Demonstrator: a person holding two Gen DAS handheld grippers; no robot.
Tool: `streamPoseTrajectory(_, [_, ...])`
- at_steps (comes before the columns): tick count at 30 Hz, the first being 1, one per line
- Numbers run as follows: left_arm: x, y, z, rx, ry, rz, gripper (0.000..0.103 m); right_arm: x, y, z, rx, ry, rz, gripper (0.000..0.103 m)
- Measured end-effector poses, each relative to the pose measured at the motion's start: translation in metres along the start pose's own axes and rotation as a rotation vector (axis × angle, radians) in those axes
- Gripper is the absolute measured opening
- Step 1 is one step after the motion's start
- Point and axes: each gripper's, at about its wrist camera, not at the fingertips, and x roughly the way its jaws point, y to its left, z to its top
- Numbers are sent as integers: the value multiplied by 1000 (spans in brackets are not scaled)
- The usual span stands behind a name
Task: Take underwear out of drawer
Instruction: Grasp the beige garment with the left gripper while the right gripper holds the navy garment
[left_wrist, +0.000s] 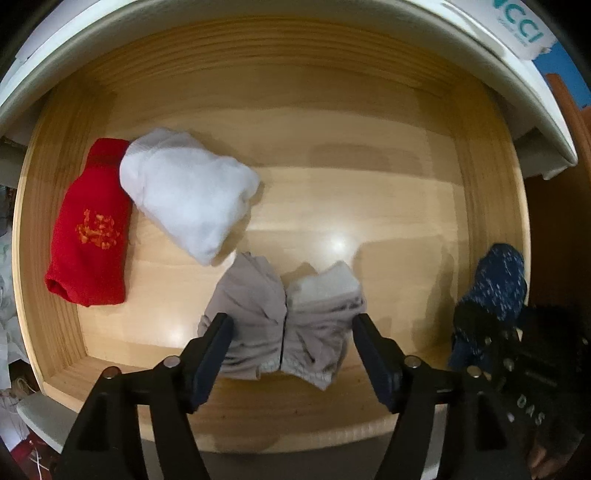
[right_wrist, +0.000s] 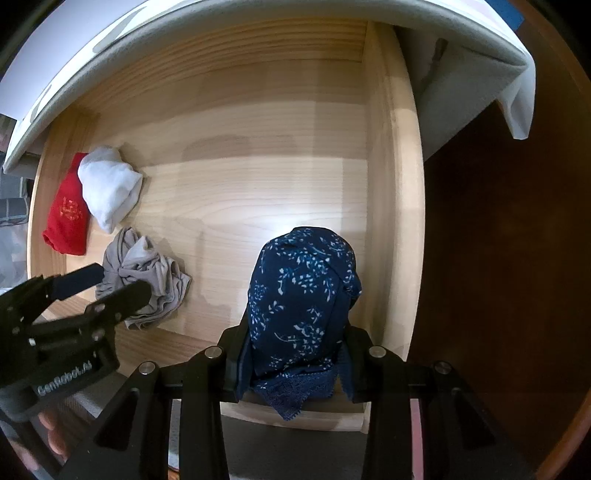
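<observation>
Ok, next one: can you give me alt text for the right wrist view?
The right hand-held gripper is shut on navy floral underwear above an open wooden drawer. At left, the open left hand-held gripper hangs over a crumpled grey garment, with a white bundle and a red one beyond.

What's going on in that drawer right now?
Right claw shut on navy underwear. Left claw open over grey underwear. Nothing blocking.
</observation>
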Motion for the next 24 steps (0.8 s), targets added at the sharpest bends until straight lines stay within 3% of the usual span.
streamPoseTrajectory(11, [32, -10, 7, 1, 66, 73, 81, 2, -4, -2, 7, 5, 16, 36])
streamPoseTrajectory(19, [37, -4, 14, -21, 90, 54, 81, 3, -6, -3, 11, 8, 14, 36])
streamPoseTrajectory(24, [34, 14, 15, -16, 83, 84, 78, 3, -3, -2, 9, 12, 6, 36])
